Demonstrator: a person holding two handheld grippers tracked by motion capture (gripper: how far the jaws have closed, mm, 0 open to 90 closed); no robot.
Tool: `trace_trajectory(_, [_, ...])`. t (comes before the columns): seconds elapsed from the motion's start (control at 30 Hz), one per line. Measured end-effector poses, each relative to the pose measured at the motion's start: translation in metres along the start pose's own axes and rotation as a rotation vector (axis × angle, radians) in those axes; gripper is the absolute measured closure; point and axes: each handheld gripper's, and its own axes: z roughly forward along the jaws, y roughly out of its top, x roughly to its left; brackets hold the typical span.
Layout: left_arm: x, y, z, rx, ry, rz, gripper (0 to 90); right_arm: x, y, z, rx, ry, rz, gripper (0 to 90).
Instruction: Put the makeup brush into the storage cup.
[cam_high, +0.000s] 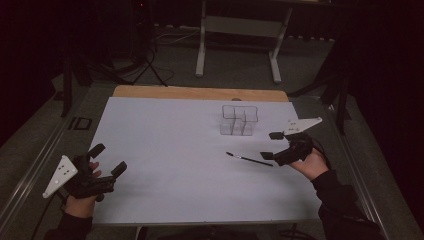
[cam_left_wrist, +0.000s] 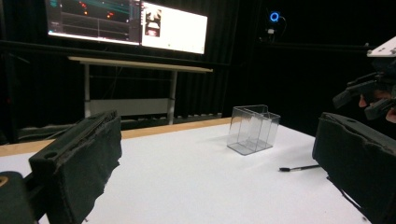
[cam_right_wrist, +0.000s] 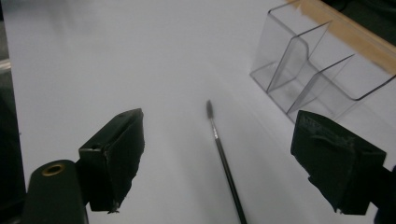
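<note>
A: The right gripper (cam_high: 272, 146) sits at the right of the high view, its jaws spread apart with nothing between the pads. A hand (cam_high: 311, 162) holds it just beyond the near end of the brush.

B: And the brush (cam_high: 249, 159)?

A: It lies flat on the white tabletop (cam_high: 165, 145), right of centre in the high view, bristle tip toward the left of the frame, handle end toward the right gripper. In the right gripper view the brush (cam_right_wrist: 224, 161) runs from mid-frame down to the bottom edge, between the two black jaws, and neither jaw touches it.

B: What stands near it?

A: A clear organizer (cam_high: 239, 119) with several compartments, higher in the high view than the brush and apart from it. In the right gripper view the clear organizer (cam_right_wrist: 317, 70) fills the upper right corner, close to the wooden edge of the tabletop.

B: The other side?

A: The left gripper (cam_high: 108, 159) rests at the lower left of the high view, near the tabletop's corner, its jaws also wide apart and holding nothing. In the left gripper view the brush (cam_left_wrist: 301, 167) lies at the right, in front of the clear organizer (cam_left_wrist: 252, 129).
</note>
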Motion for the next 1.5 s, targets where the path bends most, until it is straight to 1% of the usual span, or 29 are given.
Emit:
trace_trajectory(0.03, [0.0, 0.0, 0.0, 0.0, -0.001, 0.001, 1.8, -0.001, 0.001, 0.005, 0.025, 0.006, -0.005, 17.0])
trace_trajectory(0.07, [0.0, 0.0, 0.0, 0.001, -0.002, 0.001, 1.8, -0.001, 0.001, 0.007, 0.036, 0.011, -0.004, 16.9])
trace_trajectory(0.1, [0.0, 0.0, 0.0, 0.001, -0.004, 0.001, 1.8, -0.001, 0.001, 0.007, 0.036, 0.011, -0.004, 16.9])
trace_trajectory(0.13, [0.0, 0.0, 0.0, 0.002, -0.005, 0.002, 1.8, -0.002, 0.002, 0.012, 0.06, 0.017, -0.009, 17.3])
trace_trajectory(0.2, [0.0, 0.0, 0.0, 0.0, -0.004, 0.001, 1.8, -0.002, 0.003, 0.016, 0.075, 0.019, -0.017, 17.9])
trace_trajectory(0.23, [0.0, 0.0, 0.0, 0.0, -0.004, 0.001, 1.8, -0.003, 0.003, 0.018, 0.082, 0.029, -0.018, 18.5])
trace_trajectory(0.3, [0.0, 0.0, 0.0, -0.001, -0.004, -0.001, 1.8, -0.003, 0.004, 0.019, 0.091, 0.028, -0.02, 18.9])
trace_trajectory(0.33, [0.0, 0.0, 0.0, 0.0, -0.005, 0.001, 1.8, -0.003, 0.005, 0.023, 0.11, 0.034, -0.032, 20.2])
trace_trajectory(0.4, [0.0, 0.0, 0.0, 0.0, -0.005, 0.001, 1.8, -0.003, 0.005, 0.024, 0.12, 0.031, -0.041, 21.2])
trace_trajectory(0.43, [0.0, 0.0, 0.0, 0.001, -0.005, 0.001, 1.8, -0.004, 0.007, 0.027, 0.141, 0.038, -0.05, 22.4])
trace_trajectory(0.47, [0.0, 0.0, 0.0, 0.001, -0.005, 0.001, 1.8, -0.004, 0.007, 0.027, 0.141, 0.038, -0.05, 22.4])
trace_trajectory(0.53, [0.0, 0.0, 0.0, 0.002, -0.007, 0.001, 1.8, -0.004, 0.008, 0.031, 0.168, 0.053, -0.063, 24.7])
trace_trajectory(0.57, [0.0, 0.0, 0.0, 0.003, -0.007, 0.0, 1.8, -0.004, 0.009, 0.034, 0.196, 0.056, -0.072, 25.5])
trace_trajectory(0.6, [0.0, 0.0, 0.0, 0.003, -0.008, -0.001, 1.8, -0.004, 0.009, 0.036, 0.209, 0.053, -0.08, 25.5])
trace_trajectory(0.67, [0.0, 0.0, 0.0, 0.002, -0.007, -0.003, 1.8, -0.004, 0.01, 0.04, 0.228, 0.054, -0.089, 27.4])
trace_trajectory(0.7, [0.0, 0.0, 0.0, 0.002, -0.007, -0.004, 1.8, -0.004, 0.01, 0.04, 0.228, 0.054, -0.089, 27.4])
trace_trajectory(0.73, [0.0, 0.0, 0.0, 0.002, -0.007, -0.004, 1.8, -0.005, 0.01, 0.043, 0.255, 0.062, -0.096, 29.2])
trace_trajectory(0.77, [0.0, 0.0, 0.0, 0.002, -0.007, -0.005, 1.8, -0.005, 0.01, 0.043, 0.255, 0.062, -0.096, 29.2])
trace_trajectory(0.8, [0.0, 0.0, 0.0, 0.002, -0.008, -0.005, 1.8, -0.005, 0.012, 0.048, 0.283, 0.069, -0.1, 29.9])
trace_trajectory(0.83, [0.0, 0.0, 0.0, 0.002, -0.009, -0.004, 1.8, -0.005, 0.012, 0.048, 0.283, 0.069, -0.1, 29.9])
trace_trajectory(0.87, [0.0, 0.0, 0.0, 0.003, -0.01, -0.002, 1.8, -0.004, 0.012, 0.05, 0.297, 0.066, -0.111, 30.1])
trace_trajectory(0.9, [0.0, 0.0, 0.0, 0.003, -0.01, -0.001, 1.8, -0.003, 0.013, 0.054, 0.319, 0.077, -0.111, 30.3])
trace_trajectory(0.93, [0.0, 0.0, 0.0, 0.003, -0.01, -0.001, 1.8, -0.003, 0.014, 0.055, 0.324, 0.078, -0.114, 30.8])
trace_trajectory(1.03, [0.0, 0.0, 0.0, 0.005, -0.011, 0.0, 1.8, -0.001, 0.016, 0.061, 0.363, 0.089, -0.128, 33.3])
trace_trajectory(1.23, [0.0, -0.001, 0.0, 0.005, -0.013, -0.001, 1.8, -0.003, 0.018, 0.07, 0.39, 0.112, -0.136, 35.4])
trace_trajectory(1.3, [0.0, -0.001, 0.0, 0.006, -0.012, -0.001, 1.8, -0.004, 0.019, 0.075, 0.413, 0.128, -0.146, 38.3])
trace_trajectory(1.33, [0.0, -0.001, 0.0, 0.006, -0.012, -0.001, 1.8, -0.004, 0.02, 0.077, 0.421, 0.123, -0.152, 38.7])
trace_trajectory(1.4, [0.0, -0.001, 0.0, 0.006, -0.013, -0.001, 1.8, -0.005, 0.021, 0.08, 0.435, 0.133, -0.154, 40.6])
trace_trajectory(1.5, [0.0, -0.001, 0.0, 0.006, -0.012, 0.0, 1.7, -0.007, 0.023, 0.085, 0.451, 0.134, -0.16, 42.4])
